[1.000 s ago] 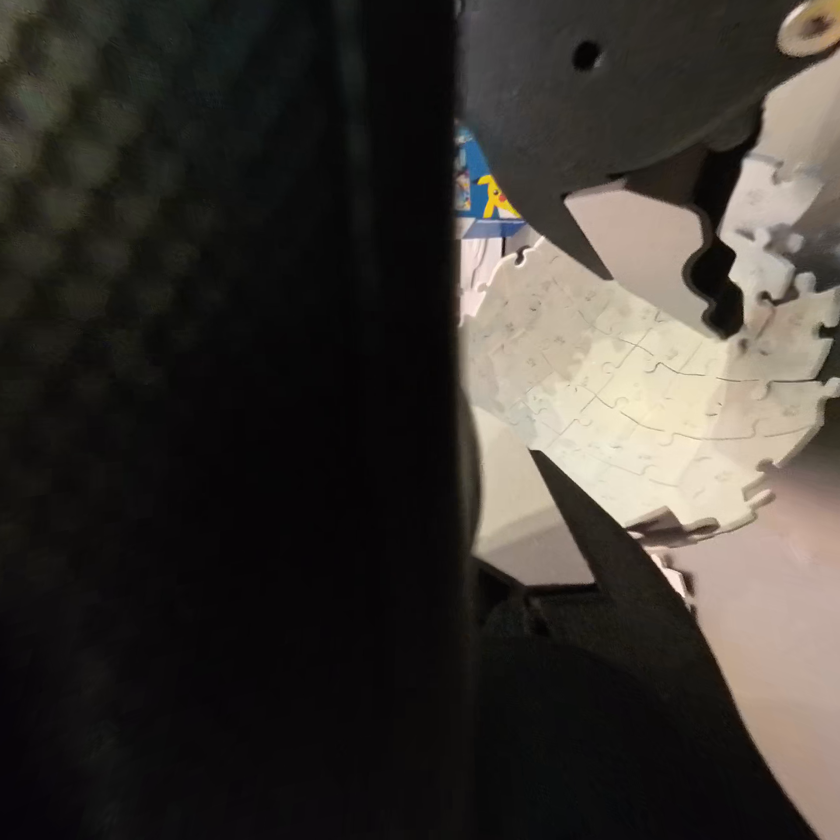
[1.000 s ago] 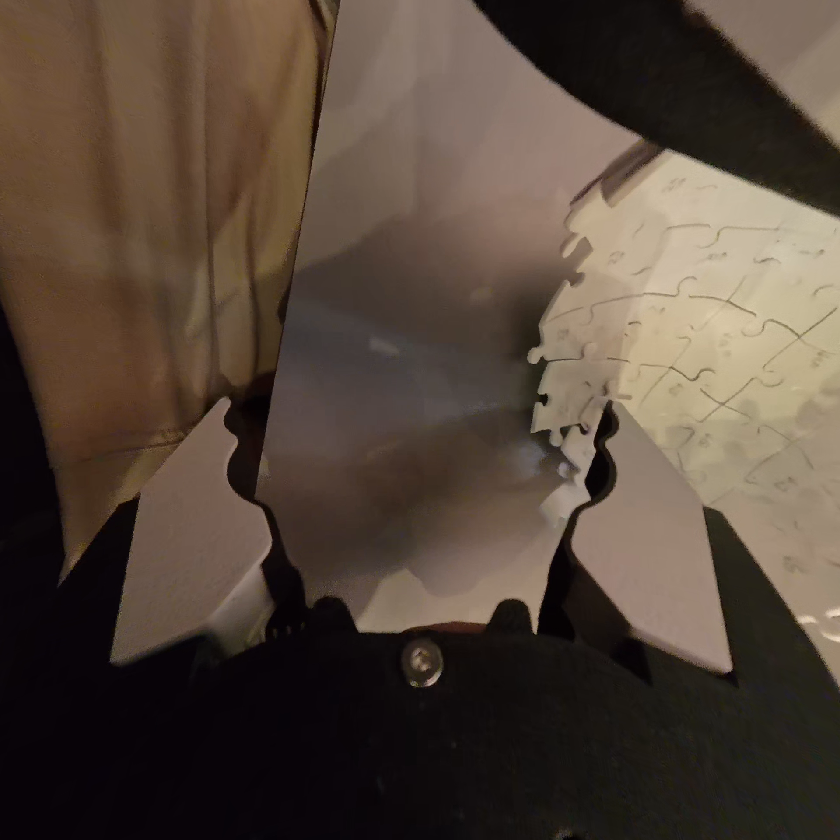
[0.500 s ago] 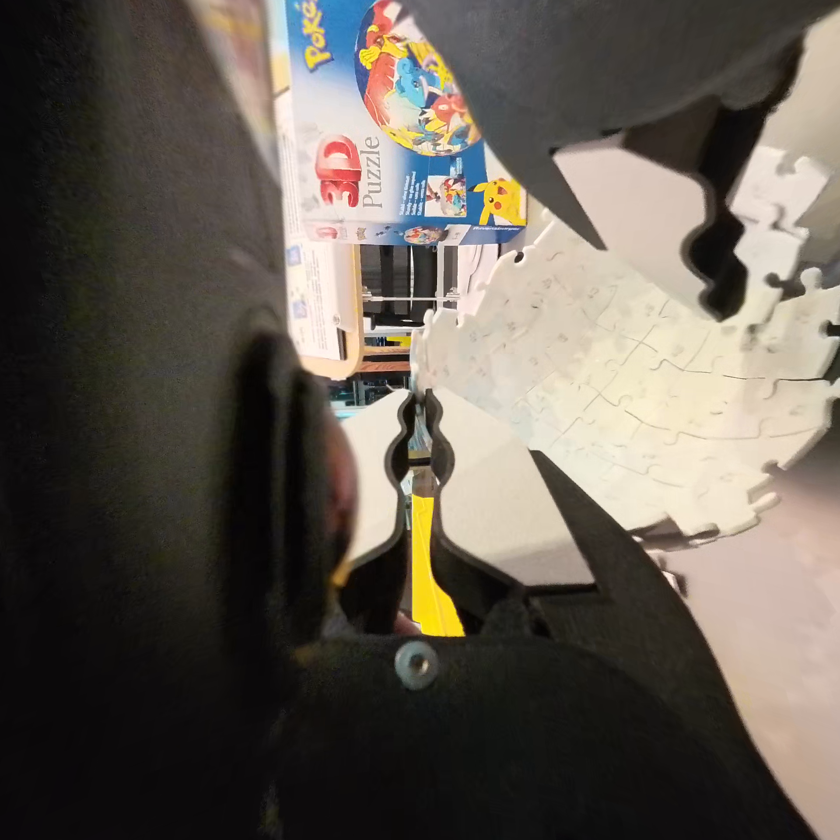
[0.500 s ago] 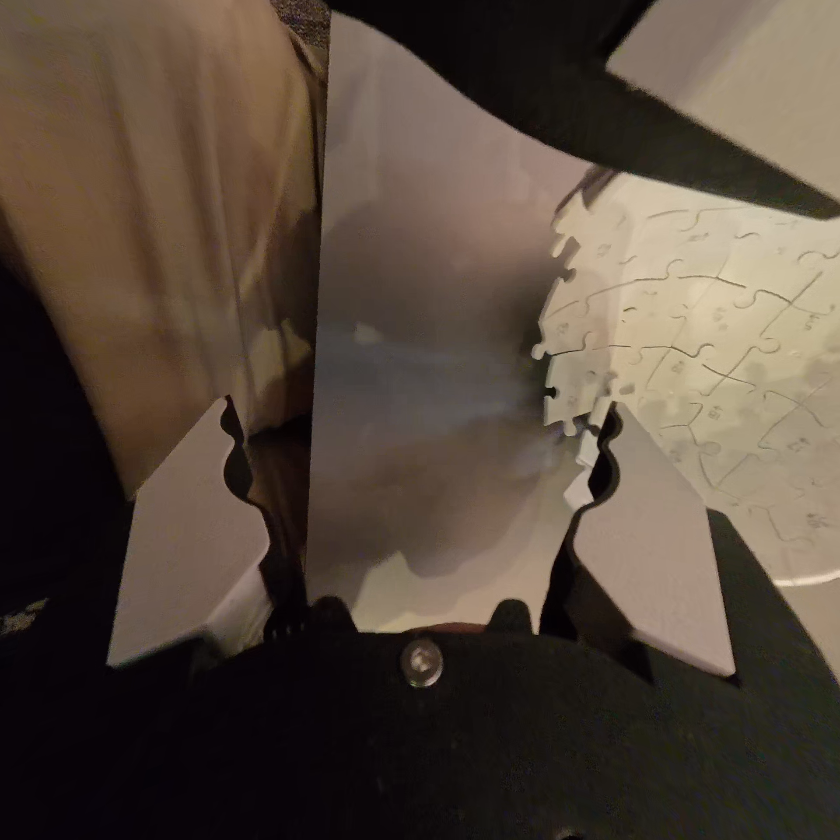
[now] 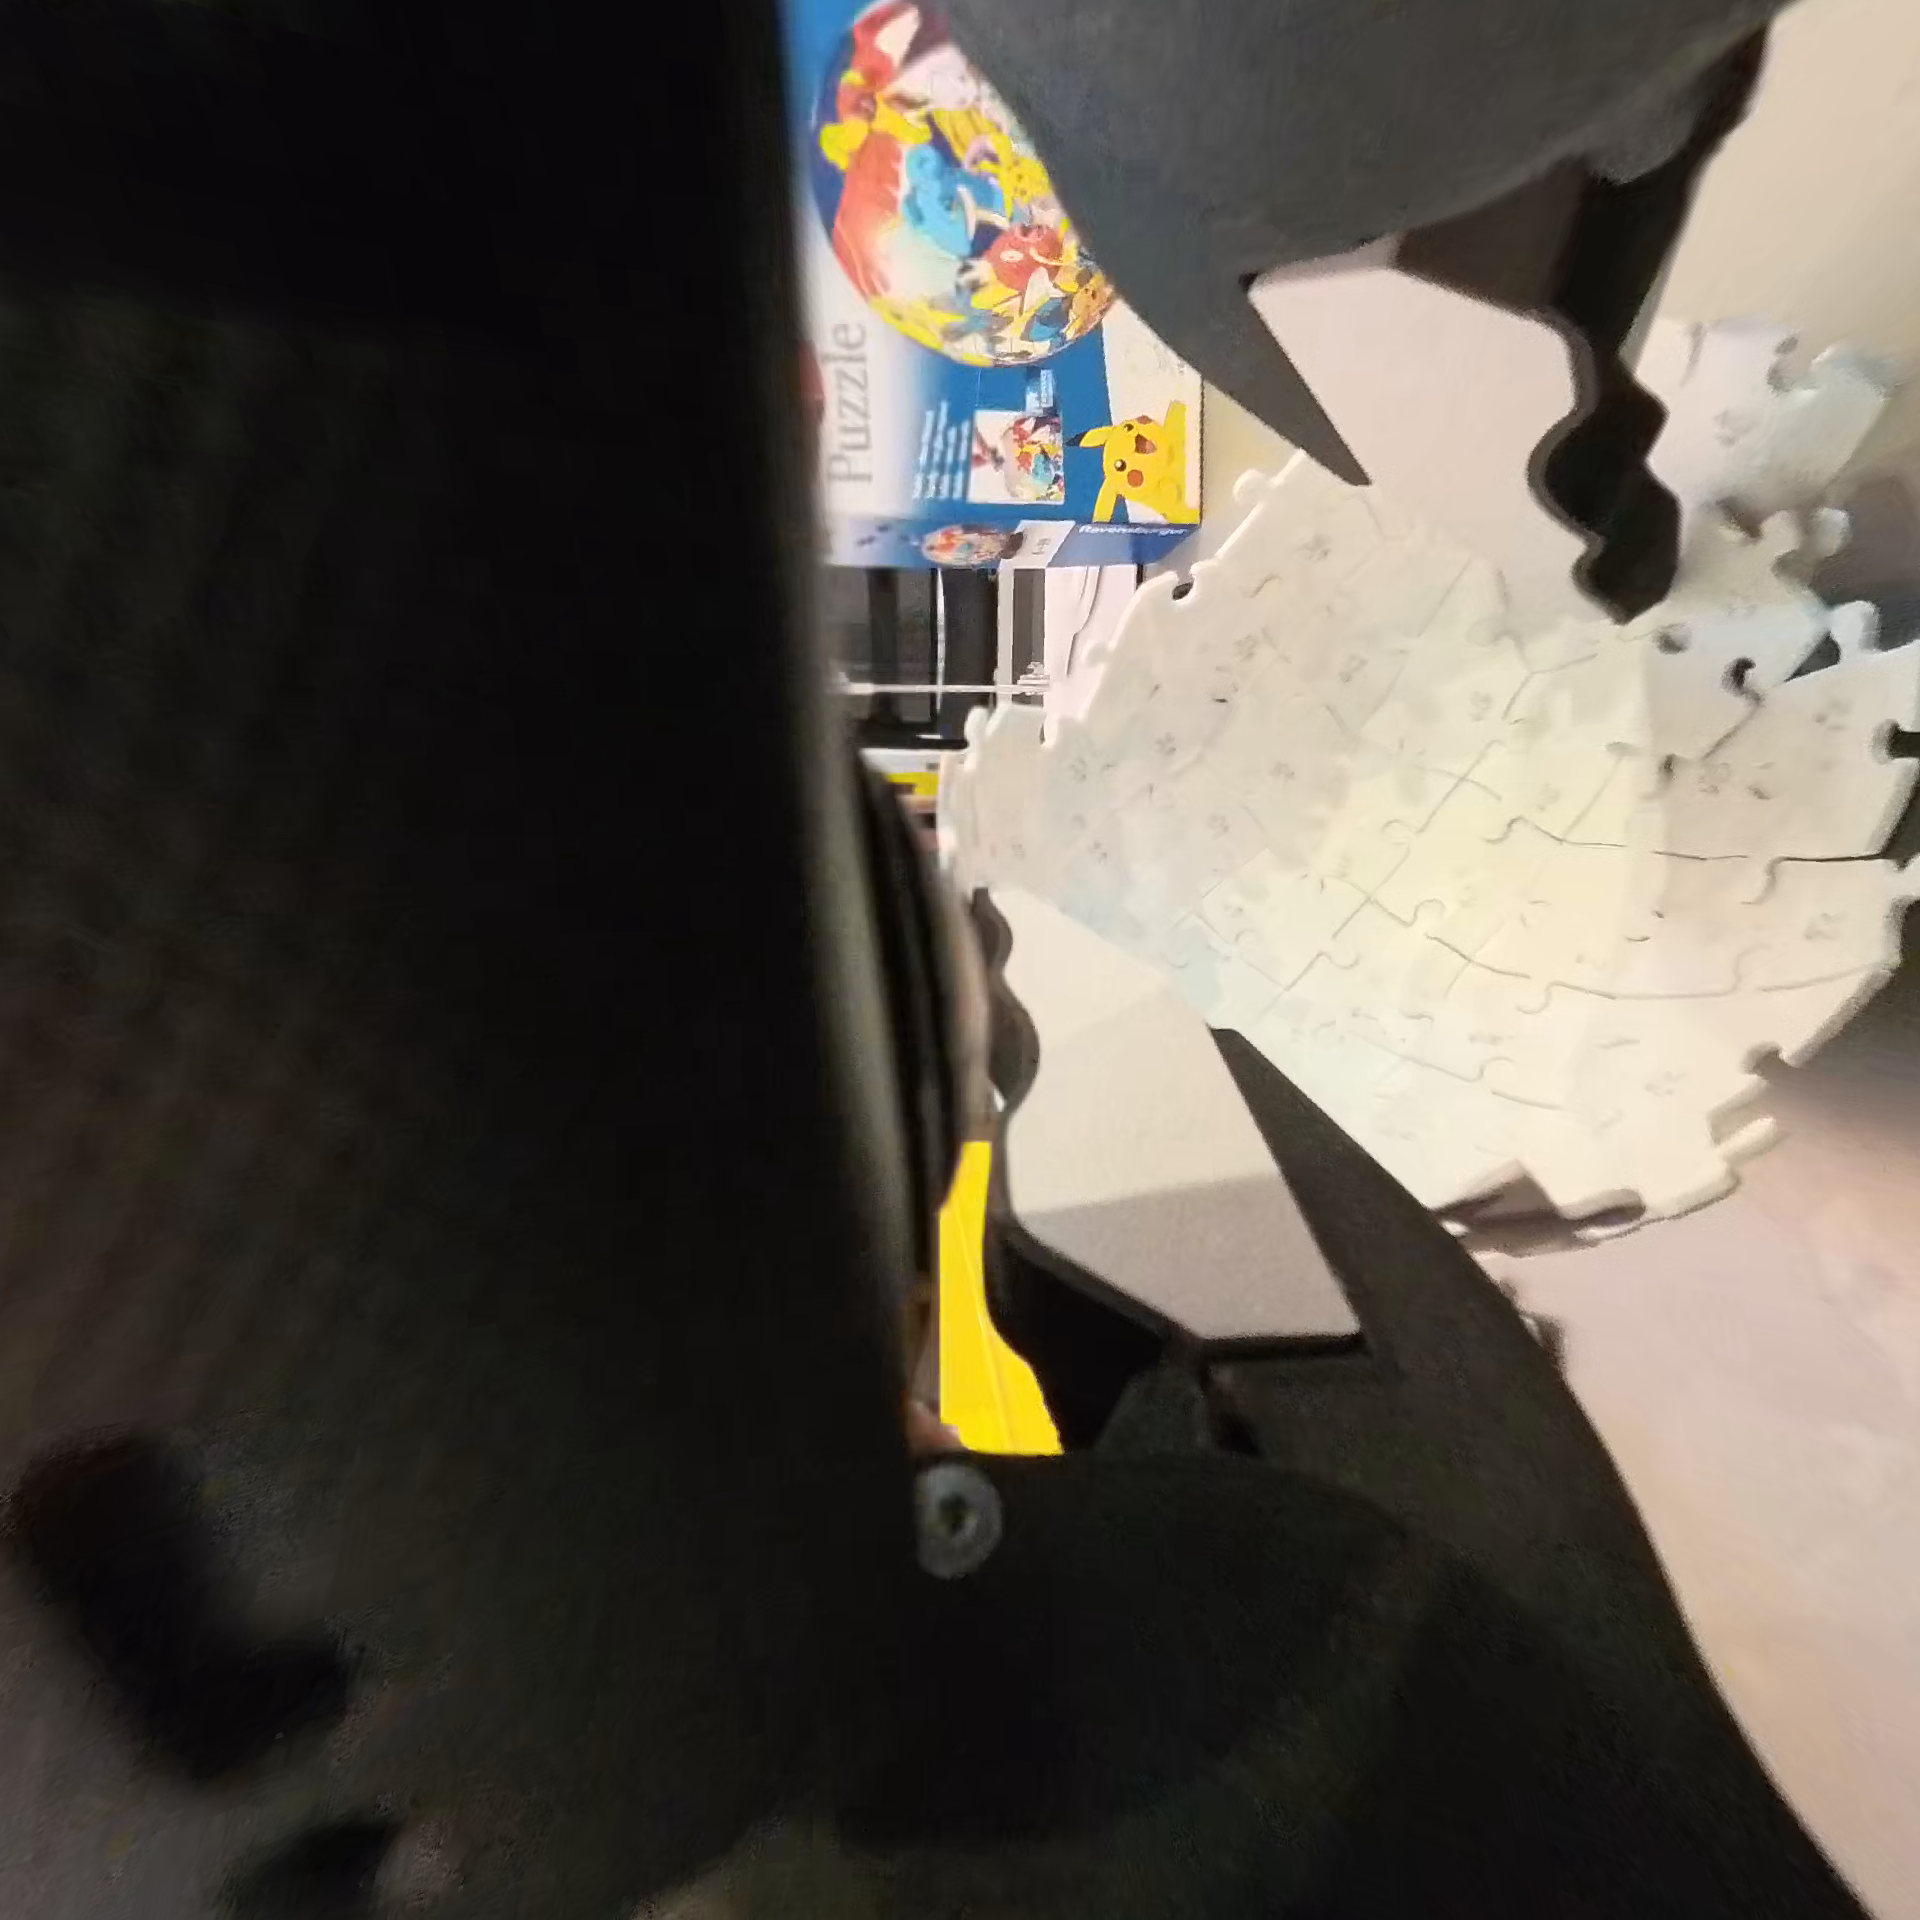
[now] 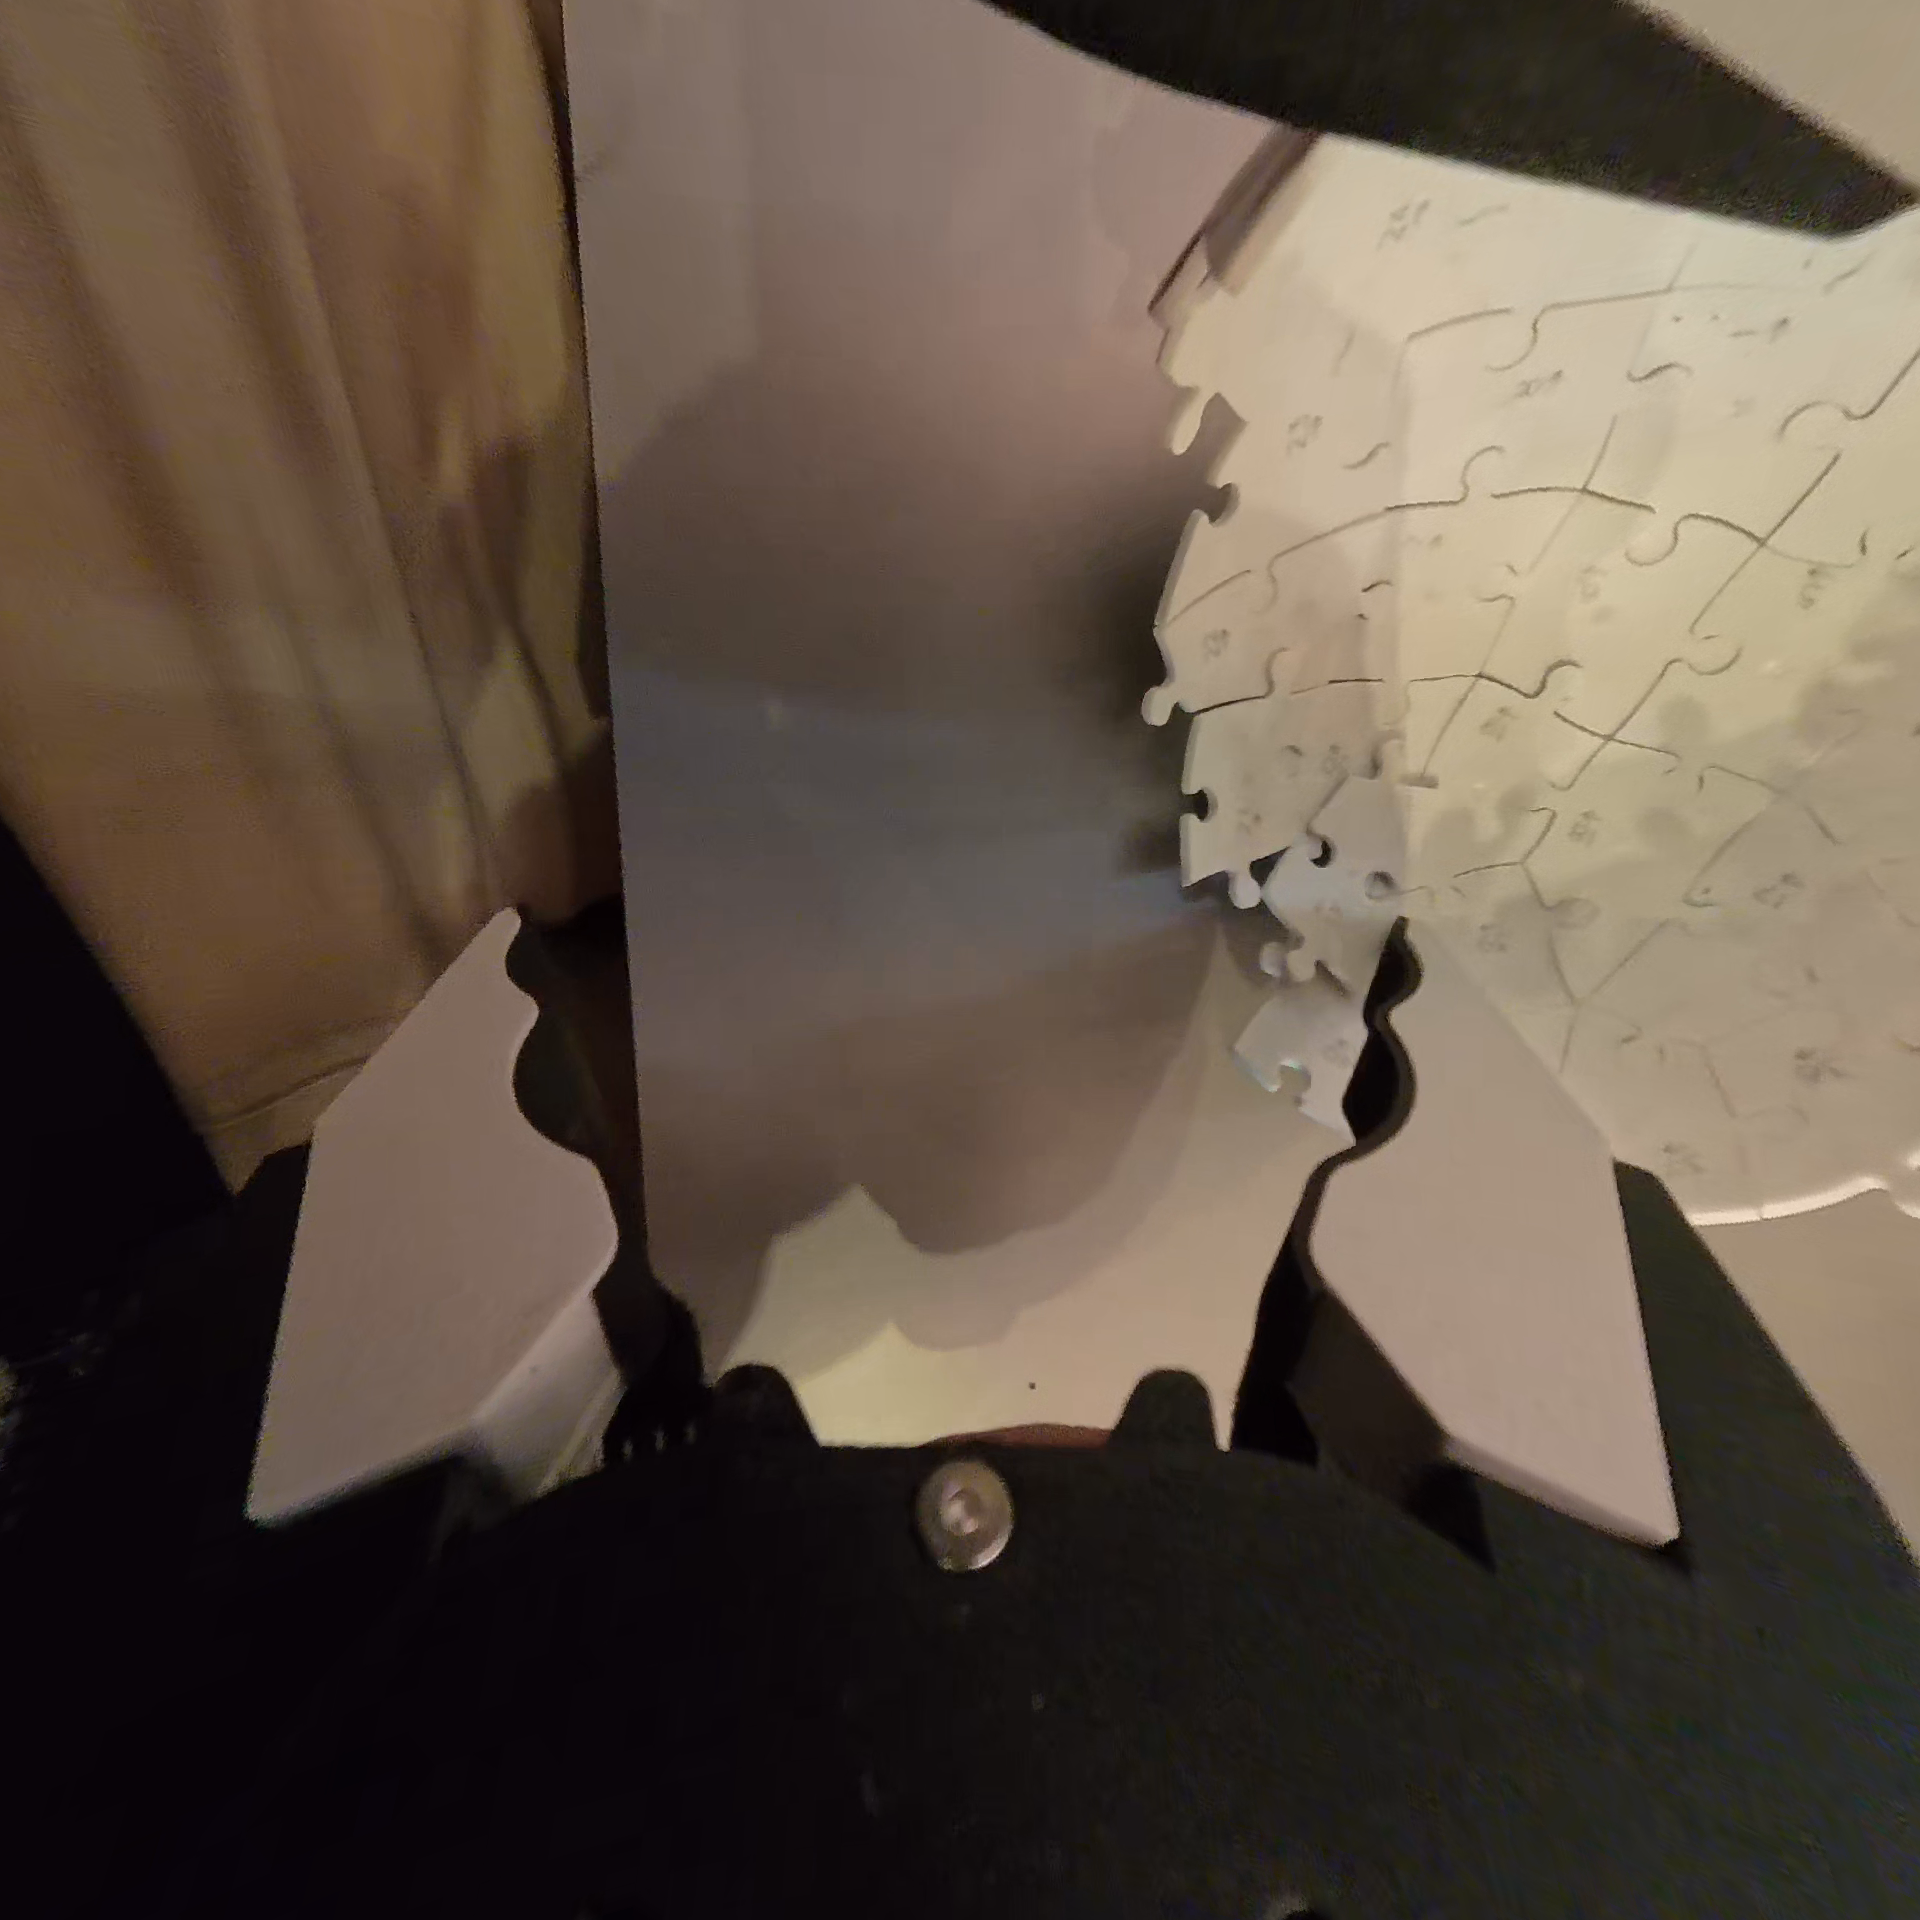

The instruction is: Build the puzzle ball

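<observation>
We judge we are mid-assembly: the half-built puzzle shell lies on the table, our right gripper spread wide and empty against its jagged rim, the left gripper's jaws mostly hidden, so next calls for seating the loose rim piece.

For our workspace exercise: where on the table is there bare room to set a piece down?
Free: the bare table between the beige cloth and the puzzle shell, ahead of the open right gripper. Crowded: loose pieces at the shell's edge.
</observation>
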Demonstrator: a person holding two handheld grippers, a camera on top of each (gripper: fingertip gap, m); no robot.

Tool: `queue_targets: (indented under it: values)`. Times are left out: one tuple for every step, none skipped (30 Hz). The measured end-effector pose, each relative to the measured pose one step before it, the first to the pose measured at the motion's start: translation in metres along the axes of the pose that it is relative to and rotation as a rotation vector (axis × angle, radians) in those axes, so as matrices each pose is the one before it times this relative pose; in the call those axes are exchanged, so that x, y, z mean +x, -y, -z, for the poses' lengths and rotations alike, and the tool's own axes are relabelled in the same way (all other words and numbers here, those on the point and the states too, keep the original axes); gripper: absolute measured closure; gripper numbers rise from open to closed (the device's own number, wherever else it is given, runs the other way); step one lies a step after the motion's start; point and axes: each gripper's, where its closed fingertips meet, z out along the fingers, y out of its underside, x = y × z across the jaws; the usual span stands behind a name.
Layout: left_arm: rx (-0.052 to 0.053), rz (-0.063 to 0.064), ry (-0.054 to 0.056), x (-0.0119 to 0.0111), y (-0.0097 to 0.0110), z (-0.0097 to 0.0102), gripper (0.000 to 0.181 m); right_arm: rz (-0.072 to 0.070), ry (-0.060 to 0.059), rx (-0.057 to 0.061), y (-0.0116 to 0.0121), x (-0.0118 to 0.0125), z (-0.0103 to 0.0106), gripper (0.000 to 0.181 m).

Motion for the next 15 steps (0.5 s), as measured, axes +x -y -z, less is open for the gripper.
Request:
queue_targets:
  values:
    - [0.0003, 0.0011, -0.0004, 0.00013, -0.00016, -0.00003, 0.177, -0.0005, 0.0038, -0.0008, 0.00002, -0.00096, 0.00091, 0.033]
    - [0.0004, -0.0012, 0.0002, -0.00001, -0.00005, -0.00005, 0.177, 0.0002, 0.0023, -0.0021, -0.00023, -0.00093, 0.00062, 0.034]
    - [0.0003, -0.0006, 0.0001, 0.00005, -0.00007, 0.00006, 0.177, 0.0014, 0.0031, -0.0007, 0.00004, -0.00125, 0.00041, 0.033]
    - [0.0008, 0.0004, 0.0001, -0.00006, 0.00020, 0.00016, 0.177, 0.0024, 0.0023, -0.0005, -0.00005, -0.00121, 0.00024, 0.033]
    - [0.0001, -0.0015, 0.0004, 0.00005, 0.00011, 0.00007, 0.177, 0.0035, 0.0010, -0.0035, -0.00039, -0.00103, 0.00032, 0.033]
    - [0.0009, 0.0000, 0.0003, 0.00009, 0.00011, 0.00012, 0.177, 0.0040, 0.0004, -0.0017, -0.00015, -0.00082, 0.00051, 0.033]
    - [-0.0003, 0.0019, -0.0005, 0.00019, -0.00024, 0.00001, 0.177, 0.0006, -0.0019, 0.0024, 0.00065, -0.00003, 0.00092, 0.034]
    - [0.0008, -0.0005, -0.0001, 0.00007, -0.00029, -0.00009, 0.177, 0.0000, -0.0015, 0.0120, 0.00222, 0.00025, 0.00121, 0.034]
    - [0.0016, 0.0004, 0.0002, 0.00002, 0.00000, -0.00002, 0.178, 0.0030, -0.0022, 0.0160, 0.00274, 0.00052, 0.00128, 0.034]
    - [0.0025, 0.0010, 0.0009, -0.00002, 0.00021, 0.00002, 0.178, 0.0055, -0.0021, 0.0136, 0.00240, 0.00058, 0.00071, 0.034]
    - [-0.0002, -0.0011, 0.0005, 0.00006, -0.00004, -0.00001, 0.178, 0.0055, 0.0000, 0.0111, 0.00170, 0.00052, -0.00030, 0.034]
    - [0.0013, 0.0000, -0.0001, 0.00003, 0.00027, 0.00001, 0.178, 0.0059, -0.0031, 0.0117, 0.00155, 0.00124, -0.00093, 0.034]
    - [0.0008, 0.0003, -0.0015, 0.00011, 0.00001, -0.00005, 0.178, 0.0023, -0.0010, -0.0014, -0.00070, 0.00103, -0.00163, 0.033]
    - [-0.0020, -0.0002, -0.0003, 0.00008, -0.00025, -0.00017, 0.178, 0.0014, 0.0000, -0.0144, -0.00259, 0.00097, -0.00200, 0.032]
    - [-0.0006, -0.0004, -0.0003, 0.00020, -0.00019, 0.00001, 0.178, 0.0028, -0.0025, -0.0066, -0.00164, 0.00110, -0.00170, 0.031]
